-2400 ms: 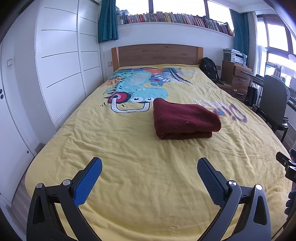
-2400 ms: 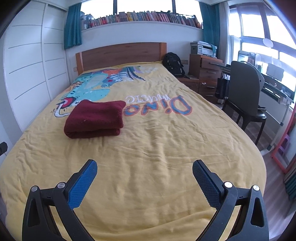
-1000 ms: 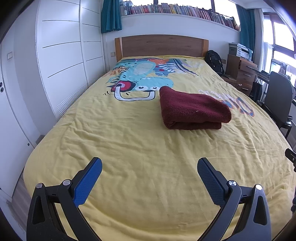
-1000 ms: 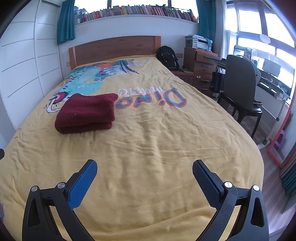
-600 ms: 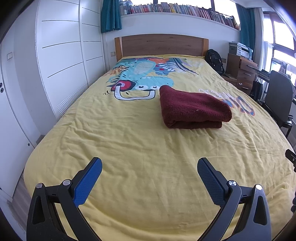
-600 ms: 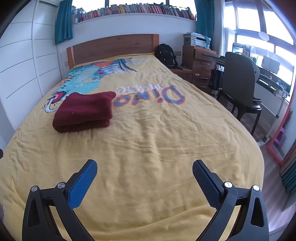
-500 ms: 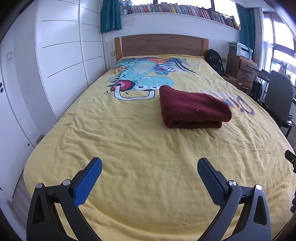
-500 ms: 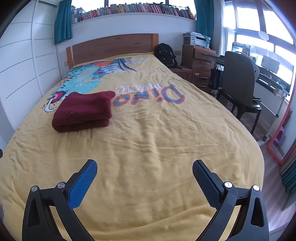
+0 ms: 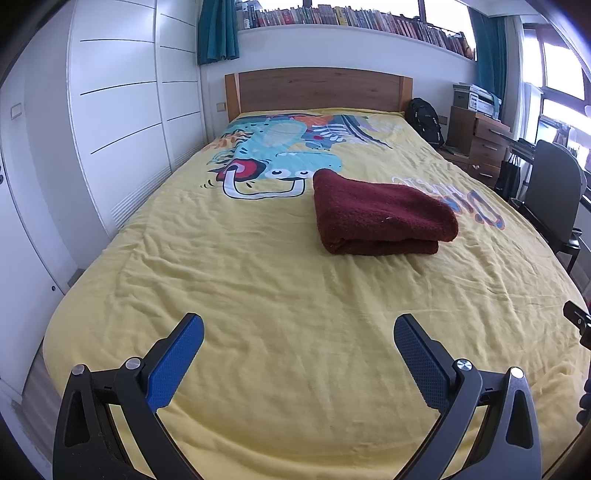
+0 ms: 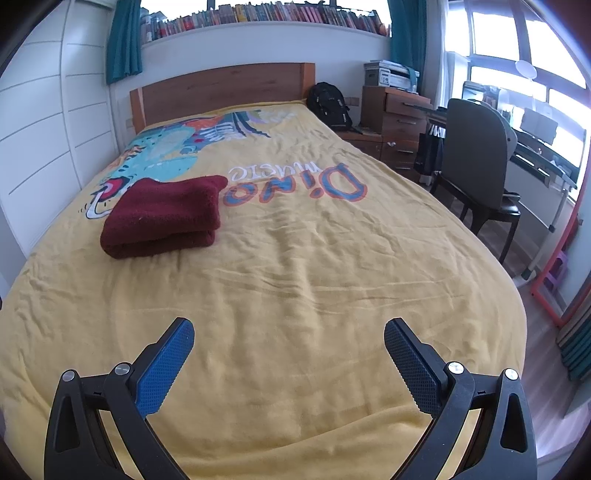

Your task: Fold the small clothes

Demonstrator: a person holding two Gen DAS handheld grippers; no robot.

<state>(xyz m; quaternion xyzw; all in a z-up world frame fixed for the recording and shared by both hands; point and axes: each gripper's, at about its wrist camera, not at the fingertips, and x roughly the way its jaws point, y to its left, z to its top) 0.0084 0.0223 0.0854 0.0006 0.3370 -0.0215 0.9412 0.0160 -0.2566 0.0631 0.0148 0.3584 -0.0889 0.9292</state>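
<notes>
A dark red cloth (image 9: 380,216), folded into a thick block, lies on the yellow bedspread (image 9: 258,295) near the middle of the left wrist view, a little right of centre and above the claw. In the right wrist view the same cloth (image 10: 166,218) sits at centre left. Its fold faces the foot of the bed, and it lies flat, with nothing touching it.

The left claw (image 9: 298,338) hangs low in the frame over the near end of the bed, its blue-padded fingers (image 9: 173,360) spread wide apart and holding nothing. The right claw (image 10: 289,341) is the same: fingers wide apart, empty, well short of the cloth.

The bedspread carries a cartoon dinosaur print (image 9: 273,155) toward the headboard (image 9: 317,88), and large lettering (image 10: 295,181) just right of the cloth. Seen upside down in the right wrist view, it reads "Dino" in blue and orange with "music" in white above it.

A row of books (image 10: 258,14) lines the shelf along the top of the frame; their spines are too small to read. A black backpack (image 10: 330,105) leans beside the headboard, and a dark chair (image 10: 476,166) stands at the right.
</notes>
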